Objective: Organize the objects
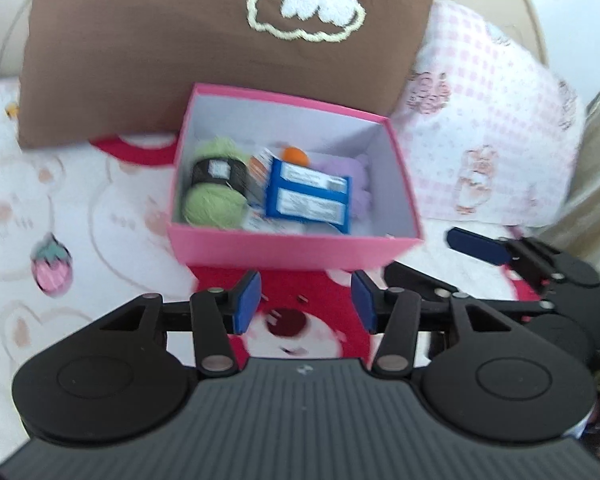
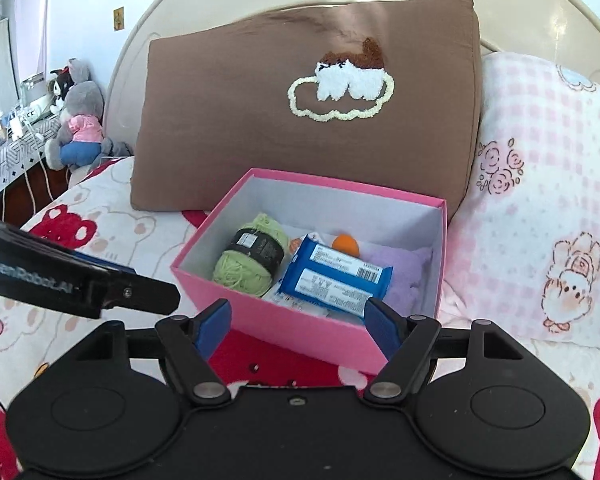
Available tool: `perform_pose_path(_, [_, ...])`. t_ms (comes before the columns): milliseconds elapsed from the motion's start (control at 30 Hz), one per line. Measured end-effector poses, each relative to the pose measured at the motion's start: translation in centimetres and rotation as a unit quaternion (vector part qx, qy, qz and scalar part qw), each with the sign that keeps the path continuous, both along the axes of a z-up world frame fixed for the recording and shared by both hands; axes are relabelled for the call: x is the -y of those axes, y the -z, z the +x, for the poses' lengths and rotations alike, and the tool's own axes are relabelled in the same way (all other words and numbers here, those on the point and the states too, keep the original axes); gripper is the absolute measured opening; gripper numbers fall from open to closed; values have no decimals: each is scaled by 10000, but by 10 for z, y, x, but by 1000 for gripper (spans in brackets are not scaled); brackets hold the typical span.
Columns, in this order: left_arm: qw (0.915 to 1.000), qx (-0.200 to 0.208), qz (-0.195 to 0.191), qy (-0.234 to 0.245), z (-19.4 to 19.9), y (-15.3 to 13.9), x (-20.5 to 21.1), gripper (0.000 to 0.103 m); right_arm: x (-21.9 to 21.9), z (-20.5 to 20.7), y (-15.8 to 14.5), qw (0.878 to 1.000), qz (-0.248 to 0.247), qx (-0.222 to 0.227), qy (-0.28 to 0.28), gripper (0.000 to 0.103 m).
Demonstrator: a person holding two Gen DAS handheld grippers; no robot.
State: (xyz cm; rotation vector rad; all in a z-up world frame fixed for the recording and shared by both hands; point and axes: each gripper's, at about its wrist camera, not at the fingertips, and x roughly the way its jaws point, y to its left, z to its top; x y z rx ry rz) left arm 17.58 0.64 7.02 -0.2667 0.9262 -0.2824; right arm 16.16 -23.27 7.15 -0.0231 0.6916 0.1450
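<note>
We're holding both grippers side by side, tilted downward. L gripper [image 1: 305,300]: blue pads standing apart w/ a clear gap, nothing between them. R gripper [image 2: 297,325]: jaws spread wider, also gripping nothing. In the left wrist view we're seeing the R gripper's fingers [image 1: 478,242] poking in at the right edge; in the right wrist view the L gripper's body is crossing in from the left.

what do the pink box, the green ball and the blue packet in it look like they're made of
Pink box: probably stiff cardboard, matte pink outside and plain white inside, with thin straight walls and sharp corners.
Green ball: yarn, likely wool or acrylic; wound fuzzy strands with loose ends, held by a dark paper-like band.
Blue packet: seemingly thin plastic film, slightly glossy, with crimped ends, white printed labels and a barcode.
</note>
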Motion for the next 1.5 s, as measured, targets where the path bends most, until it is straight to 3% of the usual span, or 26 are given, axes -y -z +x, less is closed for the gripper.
perform_pose_path(333, [9986, 144, 491, 122, -39, -11, 3, 55, 5, -29, -10, 9998, 22, 7, 213, 82])
perform_pose_path(633, [9976, 136, 683, 47, -57, -7, 0, 56, -9, -60, -18, 9987, -294, 237, 355, 85])
perform_pose_path(833, [9966, 86, 820, 15, -63, -4, -1, 57, -17, -73, -18, 9987, -326, 292, 275, 92])
perform_pose_path(1033, [9967, 55, 804, -94, -69, 2, -7, 63, -19, -83, -19, 9987, -175, 325, 363, 93])
perform_pose_path(1300, [9969, 29, 780, -131, -74, 6, -8, 84, -20, -91, -23, 9965, -253, 588, 545, 99])
perform_pose_path(1500, [9958, 11, 909, -50, -73, 8, -5, 100, -19, -92, -24, 9972, -246, 426, 562, 103])
